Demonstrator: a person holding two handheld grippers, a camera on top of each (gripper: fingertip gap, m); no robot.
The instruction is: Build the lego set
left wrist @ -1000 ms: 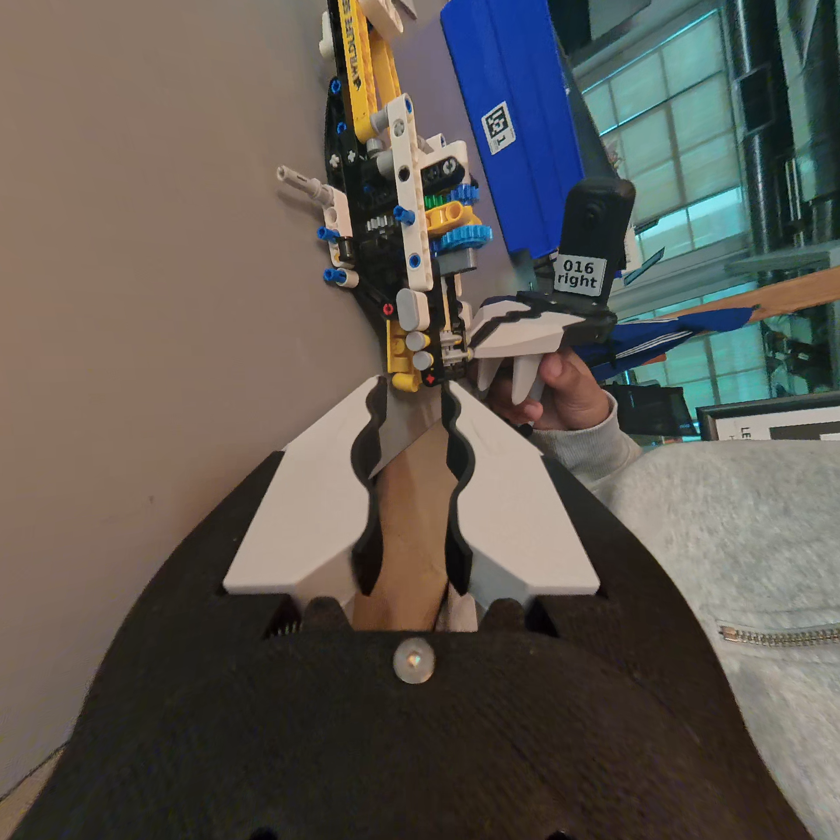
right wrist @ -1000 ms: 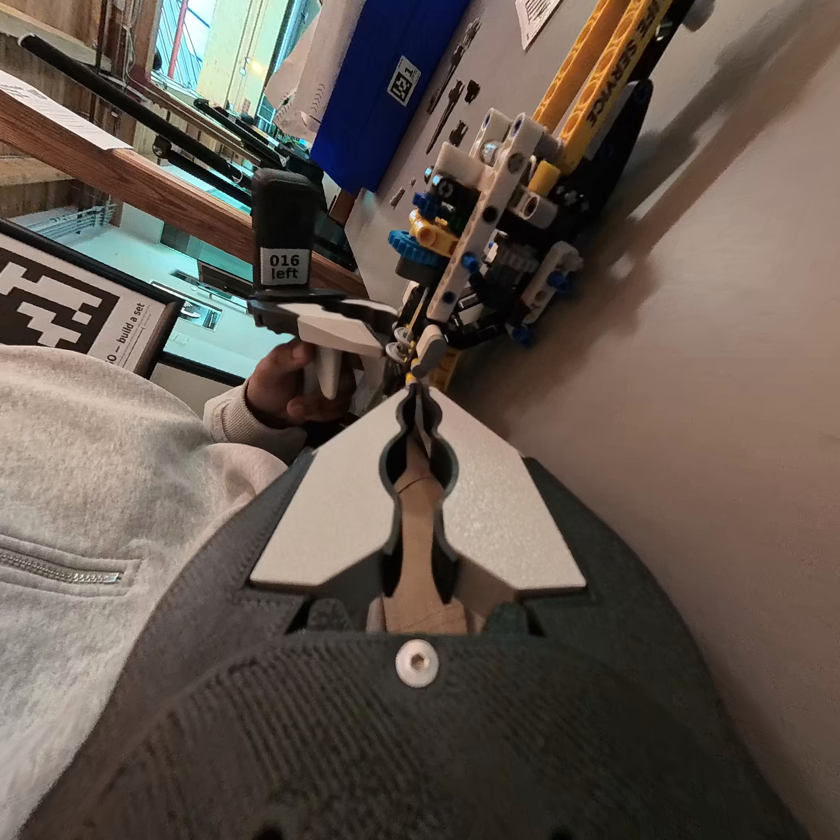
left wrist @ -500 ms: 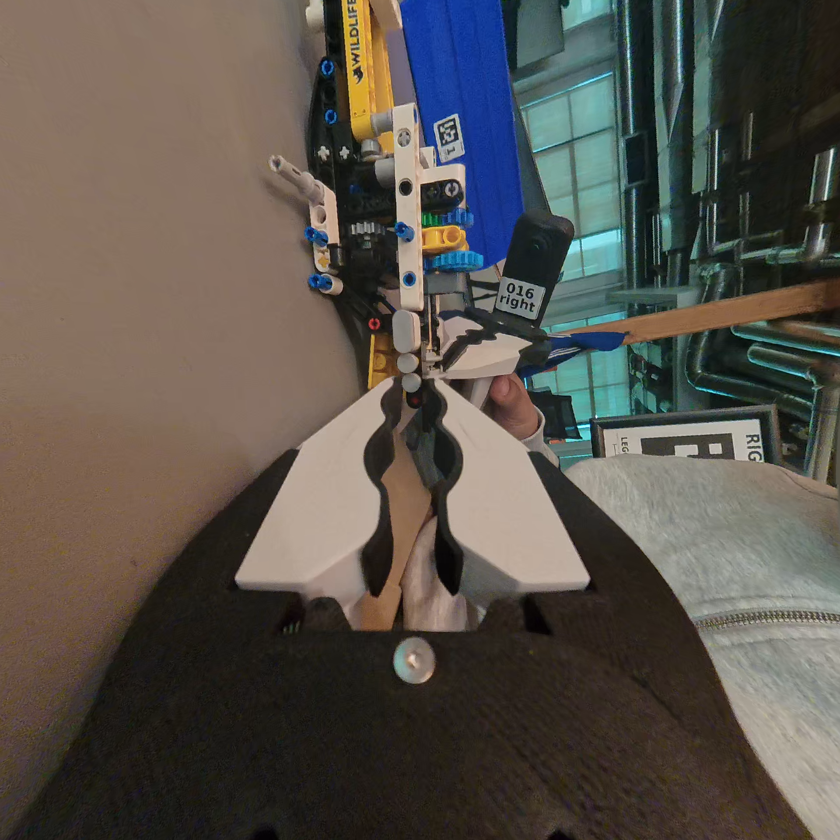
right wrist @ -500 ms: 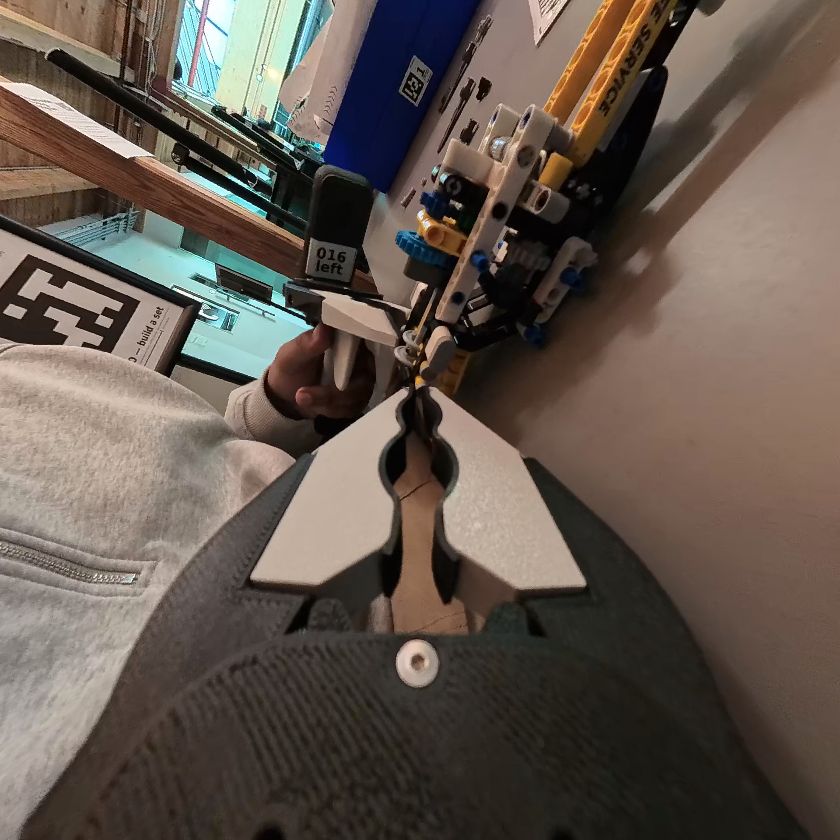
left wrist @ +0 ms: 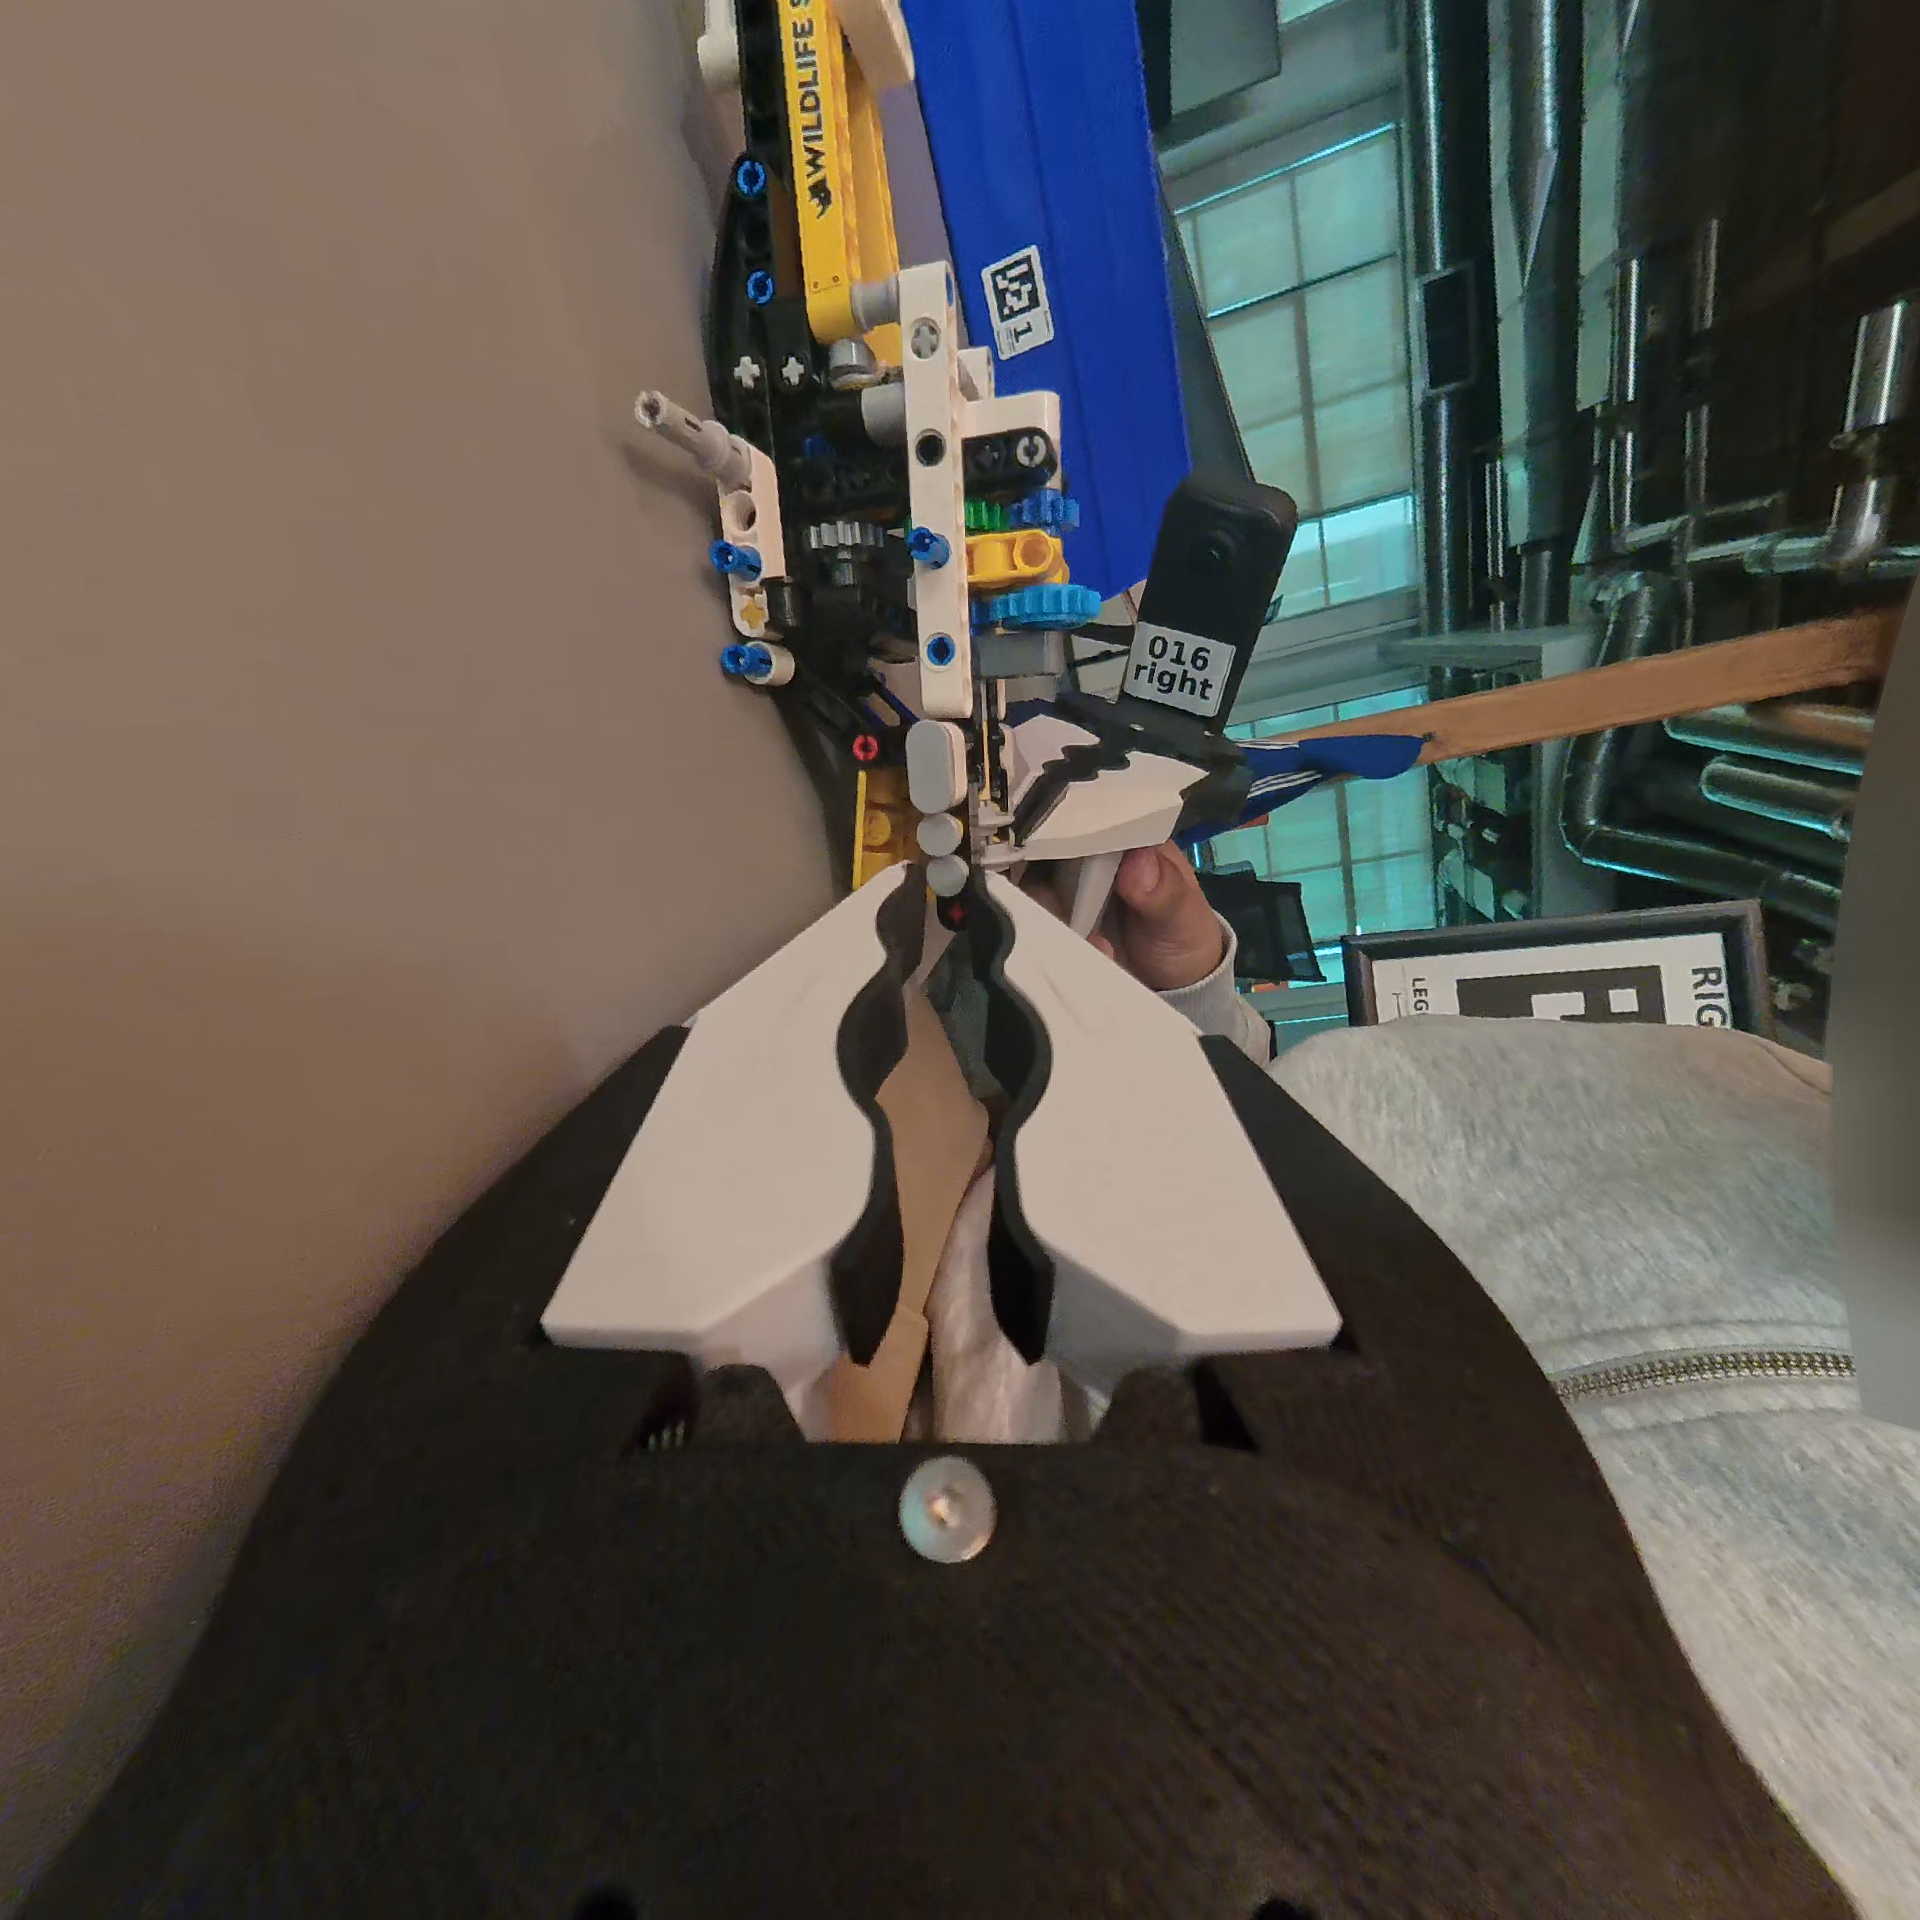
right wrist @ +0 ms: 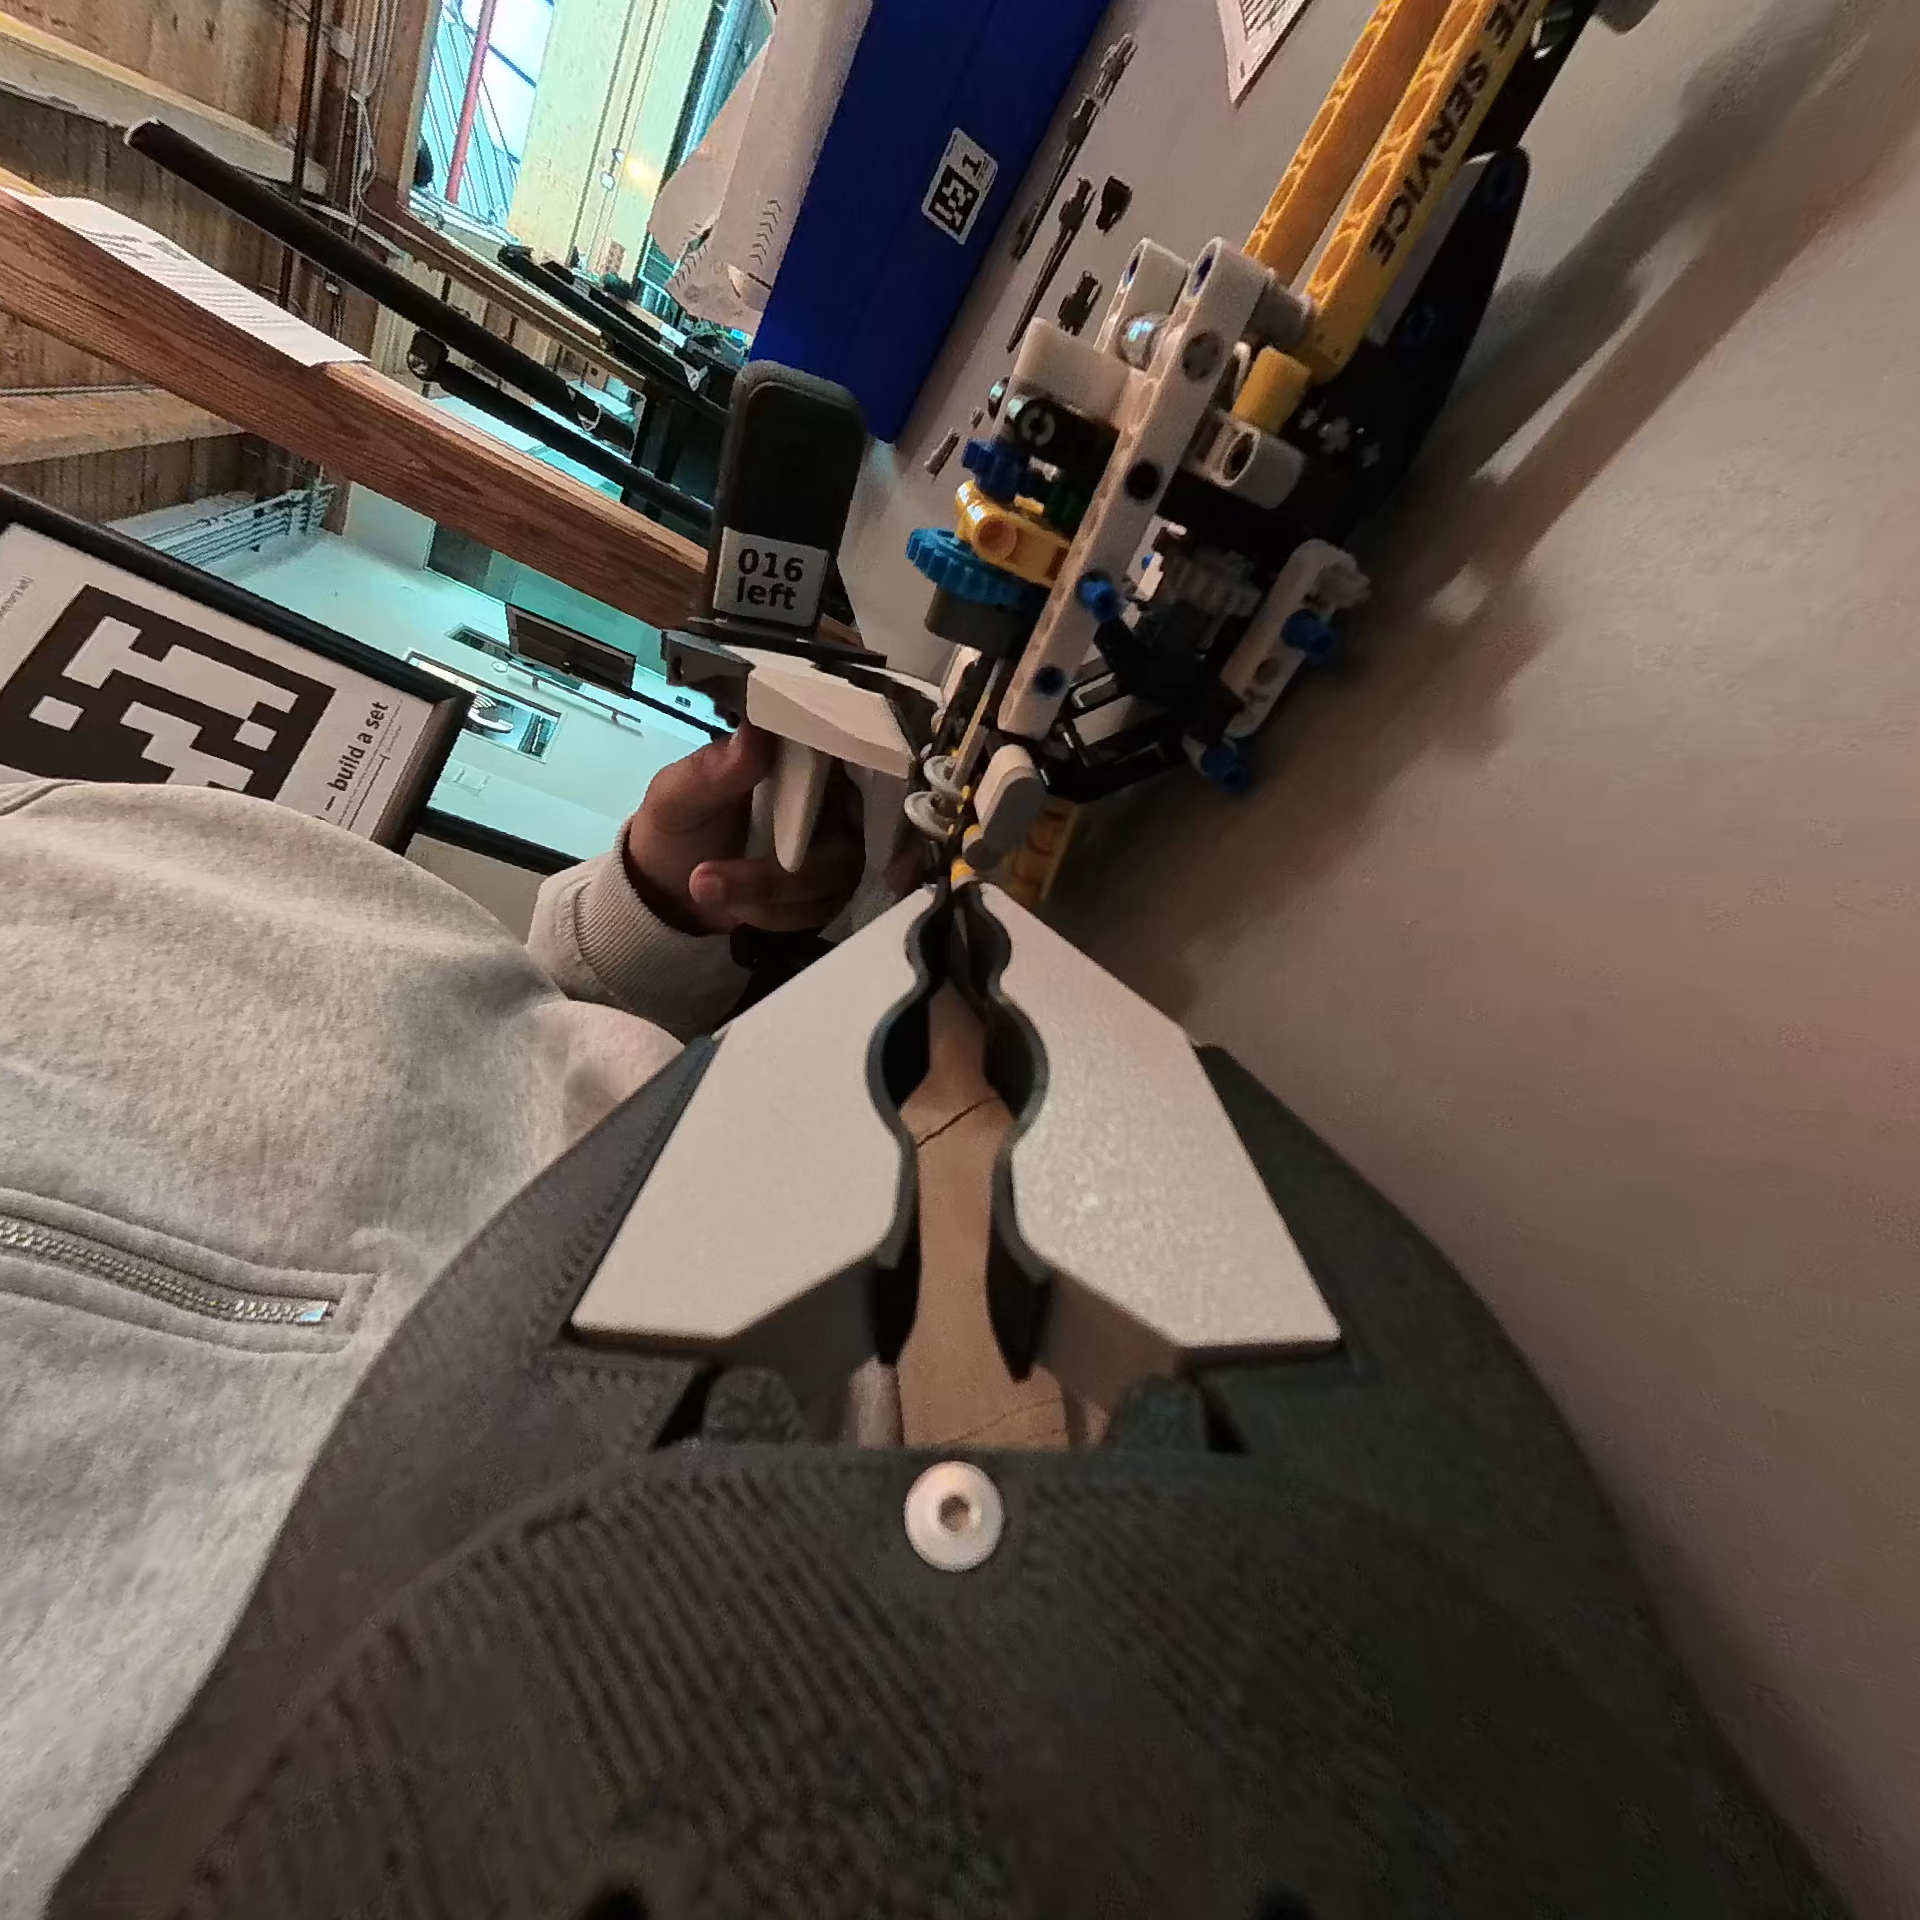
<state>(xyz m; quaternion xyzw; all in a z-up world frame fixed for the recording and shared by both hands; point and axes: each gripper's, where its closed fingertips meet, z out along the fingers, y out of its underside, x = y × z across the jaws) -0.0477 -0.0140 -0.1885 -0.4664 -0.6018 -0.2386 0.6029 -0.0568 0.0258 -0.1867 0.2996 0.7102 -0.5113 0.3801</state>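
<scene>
The lego model (left wrist: 935, 499) has yellow beams, black panels, a white beam and blue gears. It lies against the grey table (left wrist: 312, 727) and also shows in the right wrist view (right wrist: 1132, 540). My left gripper (left wrist: 948, 894) is shut on the model's near end, around a grey pin and a black part. It also shows in the right wrist view (right wrist: 914, 727). My right gripper (right wrist: 954, 896) is shut on a thin axle (right wrist: 975, 717) that sticks out of the same end. It meets the model from the right in the left wrist view (left wrist: 1018, 800).
A blue box (left wrist: 1039, 208) with a marker tag lies behind the model, also in the right wrist view (right wrist: 894, 187). Small black loose parts (right wrist: 1070, 229) lie beside it. A framed marker sign (right wrist: 187, 707) and a person's grey sweater (left wrist: 1507, 1195) are close by. There is about 5 centimeters between the tips of the two grippers.
My left gripper's jaws have narrowed from open around the model's near end to shut on it. My right gripper has stayed shut on the thin axle. Both views have tilted a little.
</scene>
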